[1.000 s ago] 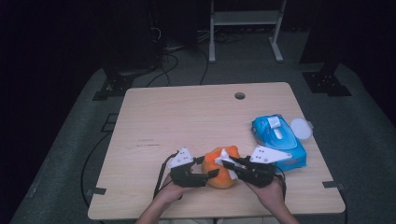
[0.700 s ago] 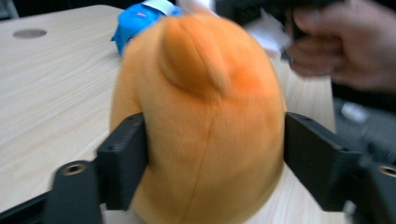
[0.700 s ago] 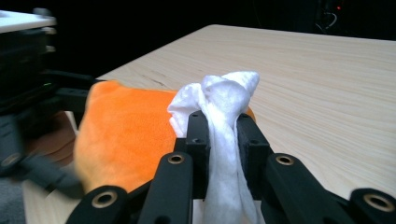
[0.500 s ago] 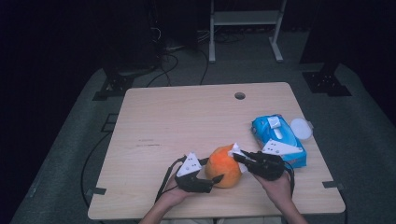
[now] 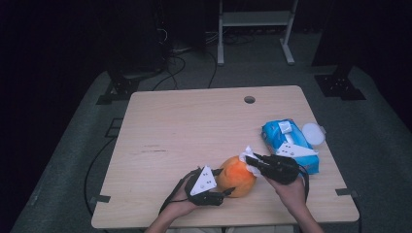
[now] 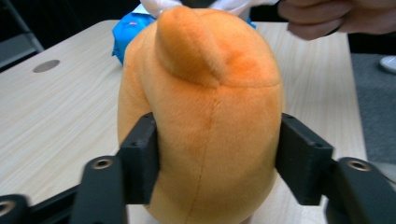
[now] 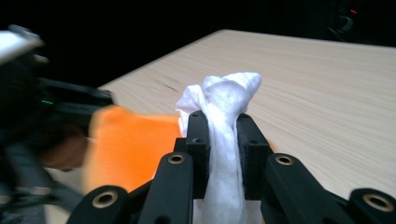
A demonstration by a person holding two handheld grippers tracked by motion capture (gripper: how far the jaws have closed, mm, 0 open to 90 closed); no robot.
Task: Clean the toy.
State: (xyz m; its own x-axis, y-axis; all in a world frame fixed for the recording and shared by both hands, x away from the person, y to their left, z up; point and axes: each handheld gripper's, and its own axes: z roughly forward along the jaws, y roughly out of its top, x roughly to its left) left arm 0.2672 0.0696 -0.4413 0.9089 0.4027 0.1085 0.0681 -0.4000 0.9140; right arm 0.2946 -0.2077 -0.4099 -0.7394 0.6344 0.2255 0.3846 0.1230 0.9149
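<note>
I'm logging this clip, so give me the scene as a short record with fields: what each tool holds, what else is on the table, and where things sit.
left tool: shut on the orange plush toy, jaws squeezing both its sides
right tool: shut on a white wipe, bunched between the jaws
wipe position: at the toy's top, on its right side
table: light wood, round hole near the far edge
other items: blue wipes pack at the right, white round lid just beyond it
hands: one on each tool, entering from the near edge
</note>
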